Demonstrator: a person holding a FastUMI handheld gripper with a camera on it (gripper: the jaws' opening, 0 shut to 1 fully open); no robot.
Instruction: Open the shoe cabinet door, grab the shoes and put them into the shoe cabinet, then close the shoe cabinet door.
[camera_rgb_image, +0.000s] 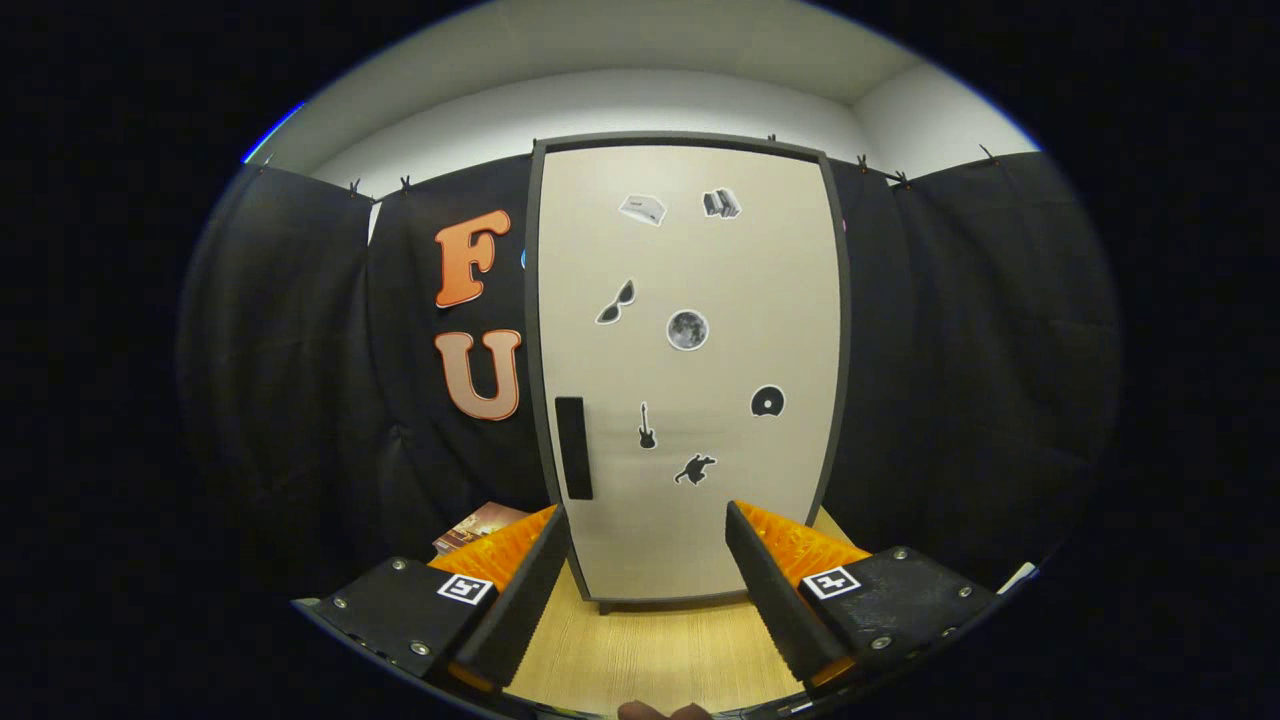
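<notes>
The shoe cabinet (688, 370) stands upright ahead of me on a light wooden floor, its pale door shut inside a dark grey frame. A black vertical handle (573, 447) sits low on the door's left side. Several small stickers dot the door. My gripper (645, 555) is open, its two black fingers with orange backs spread apart, nothing between them. The left finger (520, 600) lies just below the handle; the right finger (775, 590) is in front of the door's lower right part. The cabinet is a short way beyond the fingertips.
Black cloth walls close in on both sides of the cabinet. A flat brownish box or booklet (478, 527) lies on the floor left of the cabinet, behind the left finger. Bare wooden floor (650, 655) stretches between the fingers and the cabinet base.
</notes>
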